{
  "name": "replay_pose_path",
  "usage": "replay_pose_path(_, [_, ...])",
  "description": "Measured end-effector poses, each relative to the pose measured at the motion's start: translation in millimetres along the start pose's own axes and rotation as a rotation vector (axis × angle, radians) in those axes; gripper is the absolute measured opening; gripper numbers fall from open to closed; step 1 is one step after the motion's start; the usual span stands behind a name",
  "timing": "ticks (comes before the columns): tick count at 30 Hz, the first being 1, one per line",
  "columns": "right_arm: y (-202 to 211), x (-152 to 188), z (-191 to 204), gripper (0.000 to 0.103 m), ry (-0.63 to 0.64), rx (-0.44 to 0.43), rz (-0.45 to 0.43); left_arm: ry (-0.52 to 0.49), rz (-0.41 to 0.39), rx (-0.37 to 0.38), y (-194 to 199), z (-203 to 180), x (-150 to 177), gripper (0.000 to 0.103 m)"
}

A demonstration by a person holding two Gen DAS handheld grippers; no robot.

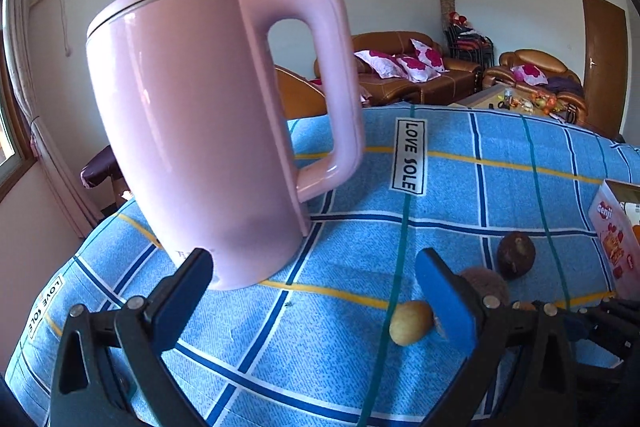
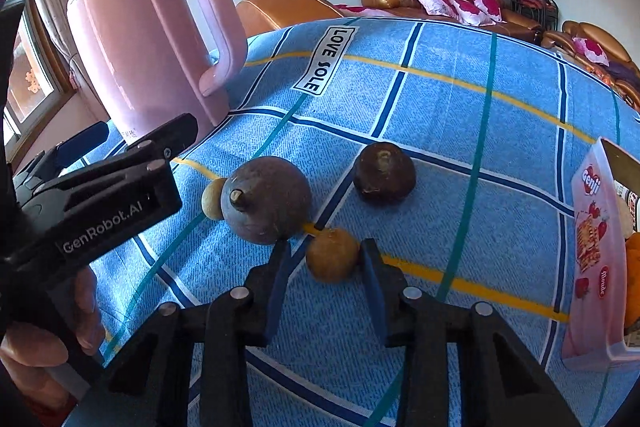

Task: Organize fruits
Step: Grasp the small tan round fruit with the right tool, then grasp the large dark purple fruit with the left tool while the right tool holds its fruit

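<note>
Right wrist view: your right hand-held gripper (image 2: pixel 327 255) is clamped on the small tan fruit (image 2: pixel 332 254) at 6 o'clock on the surface (image 2: pixel 440 115). Round and smooth, it could squirt free. The big purple fruit (image 2: pixel 266 205) points its stem toward 9 o'clock. Your left hand-held gripper (image 1: pixel 316 291) gapes empty.

Both fisheye views look forward and downward along their own claws, close over the checked surface (image 1: pixel 440 187). The left wrist view faces the pink kettle (image 1: pixel 208 131) at 11 o'clock, very near. Both share the kettle, small tan fruit (image 2: pixel 332 255) and sofas (image 1: pixel 416 75).
</note>
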State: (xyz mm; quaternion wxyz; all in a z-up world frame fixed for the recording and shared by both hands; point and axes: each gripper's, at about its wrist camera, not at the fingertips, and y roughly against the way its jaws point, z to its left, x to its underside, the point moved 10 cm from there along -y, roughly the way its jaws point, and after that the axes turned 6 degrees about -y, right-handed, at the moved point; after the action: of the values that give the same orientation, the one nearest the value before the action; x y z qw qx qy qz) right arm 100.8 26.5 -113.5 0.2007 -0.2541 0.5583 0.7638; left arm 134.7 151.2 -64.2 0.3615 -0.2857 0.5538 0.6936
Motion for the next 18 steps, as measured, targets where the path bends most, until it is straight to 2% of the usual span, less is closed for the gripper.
replay_pose_path(5, [6.3,0.0,-11.0,0.028,-0.046,-0.018,-0.01,-0.024,-0.061,0.112,14.7,-16.3,-8.7,0.103])
replay_pose_path(8, [22.1,-5.1,-29.2,0.028,-0.114,-0.016,-0.079,-0.053,-0.076,0.229,22.9,-37.1,-9.8,0.103])
replay_pose_path(10, [35.6,-7.4,-42.8,0.028,-0.134,0.015,-0.13,-0.09,-0.078,0.289,27.0,-53.5,-10.0,0.103])
replay_pose_path(14, [52.4,-9.9,-63.6,0.028,-0.168,0.061,-0.181,-0.186,-0.061,0.29,23.2,-78.7,-5.1,0.101])
replay_pose_path(15, [53.0,-9.6,-67.6,0.028,-0.179,0.063,-0.181,-0.206,-0.038,0.297,20.6,-84.2,-2.4,0.098])
replay_pose_path(16, [52.8,-9.6,-70.6,0.028,-0.191,0.064,-0.177,-0.215,-0.022,0.312,18.6,-89.2,-1.4,0.091])
replay_pose_path(18, [51.4,-10.9,-73.6,0.028,-0.203,0.058,-0.168,-0.216,0.008,0.34,16.2,-95.1,0.9,0.087])
